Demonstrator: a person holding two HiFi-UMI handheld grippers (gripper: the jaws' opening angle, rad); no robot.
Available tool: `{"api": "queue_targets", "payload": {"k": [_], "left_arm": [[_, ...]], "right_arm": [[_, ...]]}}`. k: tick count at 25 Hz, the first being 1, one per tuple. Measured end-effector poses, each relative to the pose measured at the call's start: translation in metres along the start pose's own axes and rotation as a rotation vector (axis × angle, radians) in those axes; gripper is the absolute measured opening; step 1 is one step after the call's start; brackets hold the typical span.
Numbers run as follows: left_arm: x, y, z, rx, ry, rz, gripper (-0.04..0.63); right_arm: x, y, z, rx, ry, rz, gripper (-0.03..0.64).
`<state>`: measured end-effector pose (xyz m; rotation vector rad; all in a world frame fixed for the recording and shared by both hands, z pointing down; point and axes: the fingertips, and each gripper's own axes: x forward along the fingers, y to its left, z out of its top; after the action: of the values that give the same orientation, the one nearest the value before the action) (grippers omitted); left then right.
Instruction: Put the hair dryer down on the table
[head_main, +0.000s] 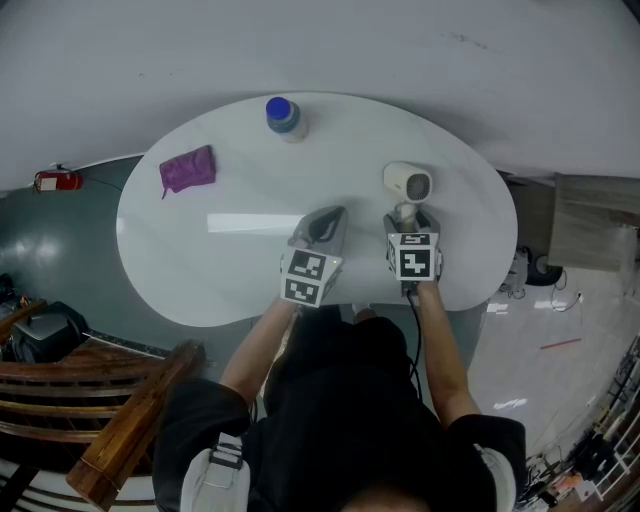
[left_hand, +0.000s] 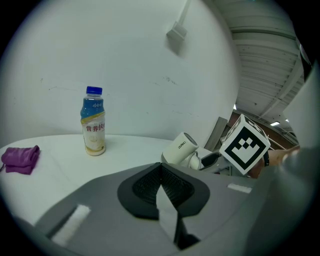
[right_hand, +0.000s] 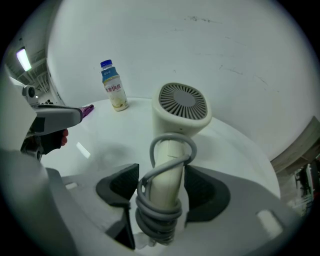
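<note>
The table's (head_main: 225, 262) middle is bare; 1 bottle (head_main: 283, 115) far back, 1 cloth (head_main: 187, 169) far left, the hair dryer (head_main: 406, 186) at right.

Cream-white hair dryer (right_hand: 180, 107) with grey cord (right_hand: 157, 210), purple cloth (head_main: 187, 169), blue-capped bottle (head_main: 283, 115) with pale yellow label (left_hand: 93, 131), glossy white tabletop (head_main: 230, 270)

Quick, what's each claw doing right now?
Left claw: closed, empty.
Right claw: closed on the hair dryer handle.

Bottle (head_main: 283, 116) at far edge of table (head_main: 230, 270) — cloth (head_main: 187, 169) left, hair dryer (head_main: 407, 184) right.
</note>
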<state>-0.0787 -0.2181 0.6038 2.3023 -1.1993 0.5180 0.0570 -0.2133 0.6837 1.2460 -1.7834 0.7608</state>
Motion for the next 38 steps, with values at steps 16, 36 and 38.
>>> {"api": "queue_targets", "payload": {"k": [16,36,38], "left_arm": [[-0.021,-0.018,0.001,0.025,-0.021,0.002,0.006],[-0.067,-0.052,0.013,0.065,-0.089,0.055,0.006],[-0.072,-0.057,0.017,0.068,-0.103,0.062,0.006]], "right_arm": [[-0.03,-0.001,0.0,0.01,-0.049,-0.011,0.275],[-0.096,0.008,0.0,0.012,-0.195,0.026,0.275],[-0.106,0.007,0.0,0.017,-0.222,0.034,0.275]]}}
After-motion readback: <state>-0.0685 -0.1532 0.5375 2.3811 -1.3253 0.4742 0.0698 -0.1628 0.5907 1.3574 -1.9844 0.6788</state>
